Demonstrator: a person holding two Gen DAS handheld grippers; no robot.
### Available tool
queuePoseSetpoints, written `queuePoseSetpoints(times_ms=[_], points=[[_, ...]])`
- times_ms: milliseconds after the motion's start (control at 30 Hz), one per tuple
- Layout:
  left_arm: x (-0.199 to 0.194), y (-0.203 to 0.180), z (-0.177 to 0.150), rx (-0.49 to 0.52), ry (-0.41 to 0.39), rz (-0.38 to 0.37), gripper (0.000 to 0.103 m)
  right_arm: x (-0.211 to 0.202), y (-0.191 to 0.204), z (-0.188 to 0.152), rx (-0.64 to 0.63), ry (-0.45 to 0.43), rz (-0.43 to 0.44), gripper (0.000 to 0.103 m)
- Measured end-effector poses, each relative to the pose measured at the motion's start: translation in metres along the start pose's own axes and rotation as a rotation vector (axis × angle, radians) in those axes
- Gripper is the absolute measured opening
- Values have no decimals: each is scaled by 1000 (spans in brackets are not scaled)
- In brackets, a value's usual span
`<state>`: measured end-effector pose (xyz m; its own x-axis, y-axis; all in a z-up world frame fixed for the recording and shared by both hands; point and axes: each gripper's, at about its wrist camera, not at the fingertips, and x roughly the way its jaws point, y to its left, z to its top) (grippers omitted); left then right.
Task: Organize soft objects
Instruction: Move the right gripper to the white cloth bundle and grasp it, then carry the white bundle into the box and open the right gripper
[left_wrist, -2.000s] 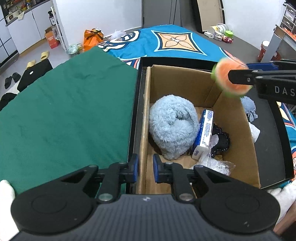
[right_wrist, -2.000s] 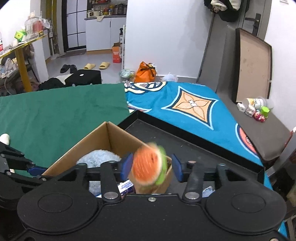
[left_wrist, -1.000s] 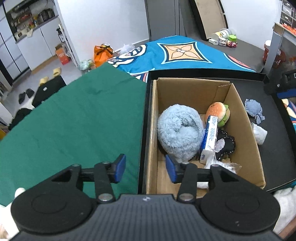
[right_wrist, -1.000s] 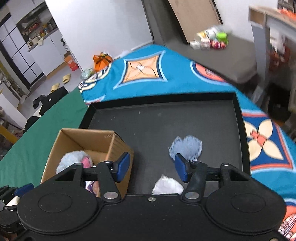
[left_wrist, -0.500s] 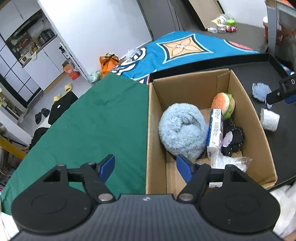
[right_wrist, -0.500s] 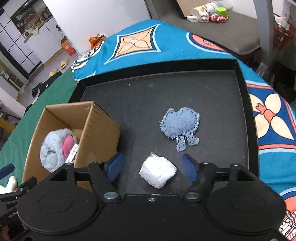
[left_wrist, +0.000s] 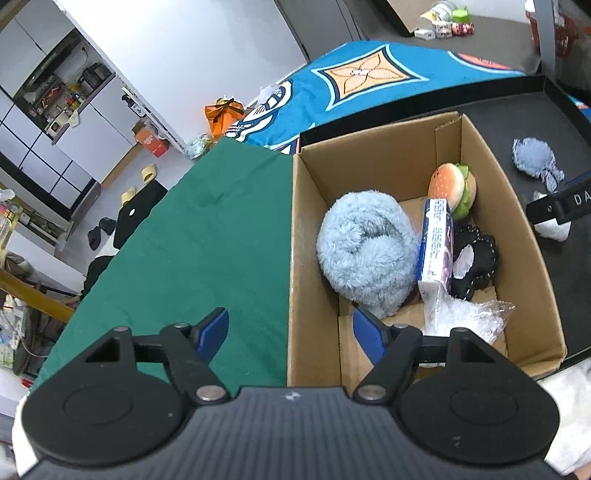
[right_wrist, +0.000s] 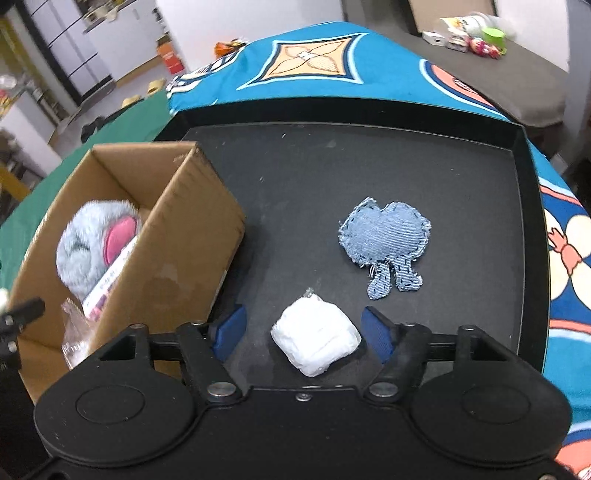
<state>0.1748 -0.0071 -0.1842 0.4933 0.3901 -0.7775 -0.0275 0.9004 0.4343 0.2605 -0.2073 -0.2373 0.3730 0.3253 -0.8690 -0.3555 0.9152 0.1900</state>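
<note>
The small white cloth bundle (right_wrist: 316, 340), beside the brown cardboard box (right_wrist: 192, 236), is bracketed by the right gripper (right_wrist: 303, 329), fingers apart; closing comes next. The left gripper (left_wrist: 291, 330) is likewise spread.

The right gripper's arm (left_wrist: 561, 208) crosses the white bundle (left_wrist: 552, 229), hiding most of it. The cardboard box's wall (right_wrist: 192, 240) conceals most of its contents in the right wrist view. The tissue pack's print (left_wrist: 436, 240) is too small to read.
</note>
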Motion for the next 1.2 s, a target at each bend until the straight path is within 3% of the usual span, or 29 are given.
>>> queuePoseSetpoints(times_ms=[67, 600, 1200], points=[[1, 0, 2, -5, 12, 5, 73, 2, -2, -2, -14, 17, -1, 50], [-3, -9, 3, 35, 27, 58, 73, -22, -11, -5, -17, -29, 34, 49], [-6, -2, 2, -1, 17, 28, 73, -52, -7, 2, -7, -141, 72, 49]])
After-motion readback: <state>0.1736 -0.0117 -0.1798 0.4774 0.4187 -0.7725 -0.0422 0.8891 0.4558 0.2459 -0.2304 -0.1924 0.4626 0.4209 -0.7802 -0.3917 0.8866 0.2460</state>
